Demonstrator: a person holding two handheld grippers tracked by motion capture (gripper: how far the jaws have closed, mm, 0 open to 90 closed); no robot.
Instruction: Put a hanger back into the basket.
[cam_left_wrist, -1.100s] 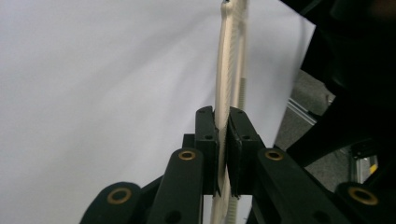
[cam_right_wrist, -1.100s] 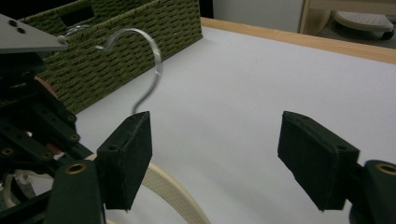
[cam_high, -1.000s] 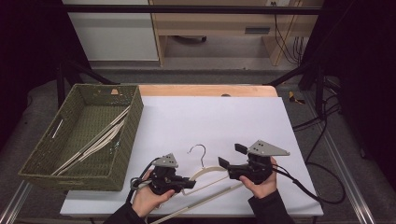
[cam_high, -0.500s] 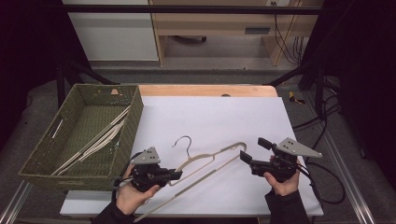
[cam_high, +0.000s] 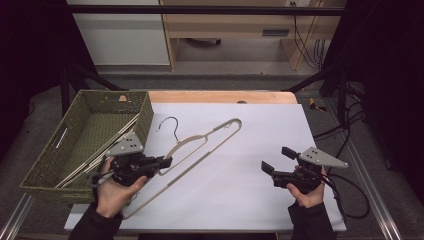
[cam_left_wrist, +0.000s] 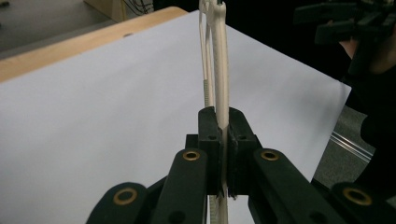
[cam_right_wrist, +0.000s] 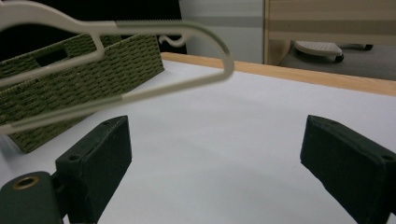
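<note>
While my left gripper (cam_high: 162, 162) sits beside the basket (cam_high: 85, 131), clamped tight on one cream hanger (cam_high: 200, 145), my right gripper (cam_high: 274, 161) has just been opening, with nothing between its jaws, well off from the basket. I see the hanger's long axis run diagonally away from the basket, hook up top.
</note>
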